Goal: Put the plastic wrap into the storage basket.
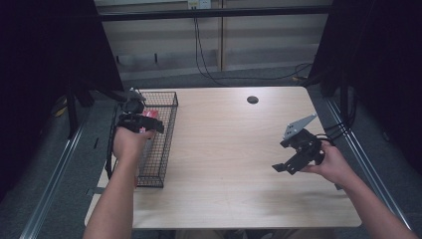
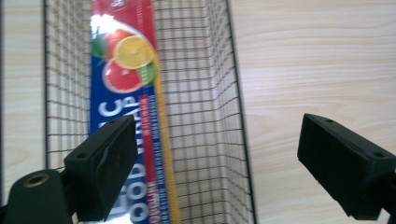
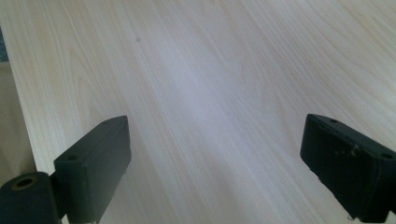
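- I have the left gripper (image 1: 142, 124) hanging over the long black wire-mesh basket (image 1: 171, 107) that sits along the table's left edge, at about nine o'clock from the middle of the pale wooden table (image 1: 229, 149).
- Its jaws stand wide apart with nothing pressed between them. In the left gripper view the left pad (image 2: 109, 163) overlaps the box only by line of sight, and the right pad (image 2: 345, 163) hangs over bare wood outside the basket wall.
- The thing in hand is the long, narrow blue-and-red cardboard box printed with citrus fruit (image 2: 128, 93). It lies flat on the basket floor, against the left wall as that camera sees it.
- In the high view a red sliver of the box (image 1: 151, 114) shows just past the gripper, toward twelve o'clock.
- The relation that matters: the box's long axis runs twelve to six, along the basket's own length, and it lies straight below and ahead of my left jaws. I judge it placed and released.
- The left hand (image 1: 128, 144) is far the nearer one.
- My right gripper (image 1: 288, 162) is well apart at about three o'clock, jaws spread over bare wood (image 3: 201, 93), holding nothing.
- My next move, as I judge it, is to lift the left gripper clear without catching the mesh rim.
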Available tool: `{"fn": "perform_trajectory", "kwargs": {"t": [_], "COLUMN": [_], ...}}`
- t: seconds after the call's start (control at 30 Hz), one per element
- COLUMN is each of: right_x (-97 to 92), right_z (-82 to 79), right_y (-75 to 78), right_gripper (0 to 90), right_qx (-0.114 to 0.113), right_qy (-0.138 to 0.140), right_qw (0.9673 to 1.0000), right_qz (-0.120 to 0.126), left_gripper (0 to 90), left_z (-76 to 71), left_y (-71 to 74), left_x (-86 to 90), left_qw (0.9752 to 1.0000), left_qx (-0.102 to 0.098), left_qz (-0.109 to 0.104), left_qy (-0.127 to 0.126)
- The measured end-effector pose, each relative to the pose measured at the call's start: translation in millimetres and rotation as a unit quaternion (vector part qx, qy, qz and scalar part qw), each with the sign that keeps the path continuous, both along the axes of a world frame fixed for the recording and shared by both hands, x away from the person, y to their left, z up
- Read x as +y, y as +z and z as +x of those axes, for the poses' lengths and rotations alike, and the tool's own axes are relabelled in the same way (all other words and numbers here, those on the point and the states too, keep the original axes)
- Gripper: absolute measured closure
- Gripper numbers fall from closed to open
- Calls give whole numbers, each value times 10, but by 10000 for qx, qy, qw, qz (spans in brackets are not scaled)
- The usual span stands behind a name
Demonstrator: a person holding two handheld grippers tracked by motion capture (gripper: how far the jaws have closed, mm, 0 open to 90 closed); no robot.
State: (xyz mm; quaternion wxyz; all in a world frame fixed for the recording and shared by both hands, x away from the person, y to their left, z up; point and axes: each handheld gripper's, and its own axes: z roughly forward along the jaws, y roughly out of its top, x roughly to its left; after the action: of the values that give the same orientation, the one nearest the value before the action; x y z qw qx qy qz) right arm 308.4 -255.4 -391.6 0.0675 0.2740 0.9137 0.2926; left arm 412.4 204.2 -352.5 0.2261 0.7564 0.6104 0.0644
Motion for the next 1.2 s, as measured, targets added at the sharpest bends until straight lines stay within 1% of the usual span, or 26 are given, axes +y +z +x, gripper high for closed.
{"fn": "perform_trajectory", "kwargs": {"t": [0.07, 0.1, 0.13, 0.17, 0.2, 0.23, 0.27, 0.33, 0.4, 0.43, 0.5, 0.57, 0.6, 0.63, 0.67, 0.7, 0.77, 0.83, 0.87, 0.97, 1.03, 1.2], "right_x": [-2, -2, -3, -1, -3, -3, -6, -11, -17, -17, -18, -14, -16, -16, -19, -24, -26, -31, -31, -34, -35, -50], "right_z": [-6, -6, -8, -17, -15, -15, -21, -19, -24, -24, -20, -30, -30, -30, -32, -29, -32, -31, -39, -38, -43, -36], "right_y": [-13, -13, -17, -22, -39, -39, -42, -59, -88, -88, -112, -124, -141, -141, -148, -172, -182, -202, -210, -236, -249, -277], "right_gripper": [88, 88, 88, 88, 88, 88, 88, 89, 89, 89, 89, 89, 89, 89, 89, 89, 89, 89, 89, 89, 89, 90], "right_qx": [21, 21, 22, 68, 15, 15, 59, 27, 84, 84, 65, 98, 79, 79, 115, 105, 120, 113, 153, 138, 170, 130], "right_qy": [-31, -31, -53, -91, -82, -82, -107, -72, -122, -122, -105, -128, -116, -116, -137, -137, -153, -151, -195, -177, -196, -179], "right_qw": [10000, 10000, 10000, 9999, 10000, 10000, 9999, 10000, 9999, 9999, 9999, 9999, 9999, 9999, 9998, 9999, 9998, 9998, 9997, 9997, 9997, 9997], "right_qz": [8, 8, 19, 33, 49, 49, 37, 24, 16, 16, 18, 5, 7, 7, 9, 4, 12, 22, 26, 23, 13, 39], "left_gripper": [111, 110, 110, 107, 107, 107, 106, 103, 94, 94, 92, 89, 90, 90, 86, 86, 85, 84, 84, 83, 84, 83], "left_z": [-24, -24, -36, -42, -49, -58, -67, -86, -99, -109, -122, -138, -146, -157, -164, -173, -191, -206, -211, -225, -238, -264], "left_y": [-5, -5, -5, -10, -10, -7, -9, -12, -14, -15, -17, -18, -15, -19, -22, -27, -32, -45, -50, -67, -79, -98], "left_x": [-58, -58, -86, -106, -129, -150, -169, -222, -278, -315, -374, -431, -450, -478, -499, -526, -569, -605, -616, -650, -677, -735], "left_qw": [9999, 9999, 9998, 9997, 9996, 9995, 9993, 9987, 9981, 9976, 9968, 9959, 9952, 9949, 9944, 9940, 9931, 9922, 9916, 9908, 9903, 9894], "left_qx": [-32, -32, -24, -54, -44, -58, -93, -98, -130, -154, -169, -204, -207, -245, -244, -257, -305, -315, -316, -340, -367, -407], "left_qz": [-50, -50, -98, -113, -109, -138, -202, -291, -296, -338, -353, -372, -355, -392, -390, -399, -350, -380, -378, -386, -389, -396], "left_qy": [-114, -114, -143, -191, -246, -275, -300, -417, -524, -581, -695, -798, -888, -891, -956, -989, -1077, -1143, -1194, -1254, -1279, -1337]}}
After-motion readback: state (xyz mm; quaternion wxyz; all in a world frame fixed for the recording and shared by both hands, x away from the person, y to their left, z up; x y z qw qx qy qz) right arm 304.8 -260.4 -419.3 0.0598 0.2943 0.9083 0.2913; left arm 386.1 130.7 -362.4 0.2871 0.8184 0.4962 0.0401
